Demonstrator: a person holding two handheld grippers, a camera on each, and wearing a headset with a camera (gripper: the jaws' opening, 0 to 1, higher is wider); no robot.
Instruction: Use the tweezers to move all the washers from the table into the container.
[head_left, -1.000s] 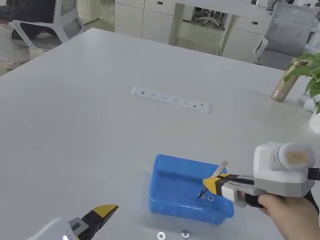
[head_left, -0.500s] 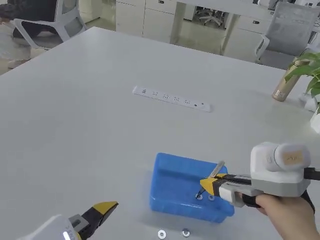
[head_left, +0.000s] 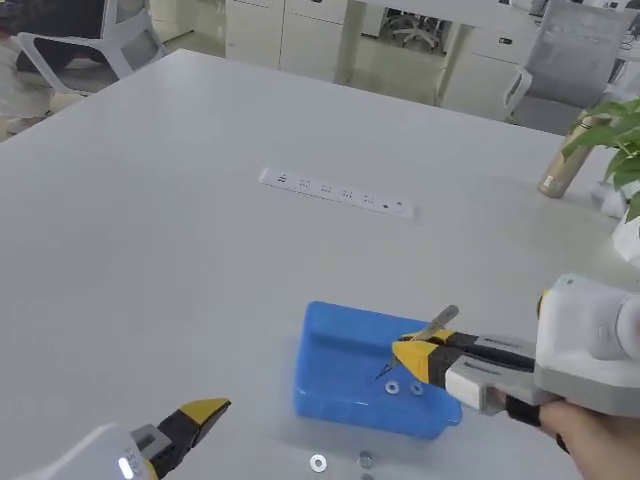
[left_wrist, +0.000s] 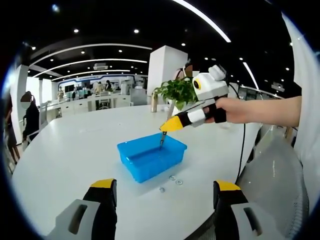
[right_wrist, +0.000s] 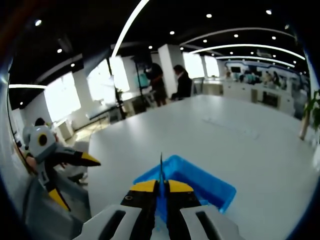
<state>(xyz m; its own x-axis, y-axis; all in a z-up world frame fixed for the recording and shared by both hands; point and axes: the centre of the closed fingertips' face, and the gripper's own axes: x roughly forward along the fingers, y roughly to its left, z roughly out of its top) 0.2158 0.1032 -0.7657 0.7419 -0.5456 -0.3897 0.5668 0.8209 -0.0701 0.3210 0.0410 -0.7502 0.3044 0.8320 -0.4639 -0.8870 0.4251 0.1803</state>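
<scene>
A blue container (head_left: 345, 365) stands near the table's front edge, with two washers (head_left: 392, 387) on its floor. Two more washers (head_left: 318, 462) lie on the table just in front of it. My right gripper (head_left: 412, 356) hovers over the container's right half, shut on the metal tweezers (head_left: 384, 371), whose tip points down into the container, a little above the washers inside. The right gripper view looks along the tweezers (right_wrist: 161, 170) down at the container (right_wrist: 205, 186). My left gripper (head_left: 205, 412) is low at the front left, open and holding nothing; its view shows the container (left_wrist: 150, 156) and three washers (left_wrist: 172, 178).
A white power strip (head_left: 335, 192) lies across the middle of the table. A metal bottle (head_left: 552, 180) and a potted plant (head_left: 615, 140) stand at the far right. Office chairs stand beyond the table's far edge, and people stand in the room behind.
A second washer now lies in the container beside the first. The tweezers' tip has lifted and drawn left, away from the two washers. The left gripper has hardly moved.
</scene>
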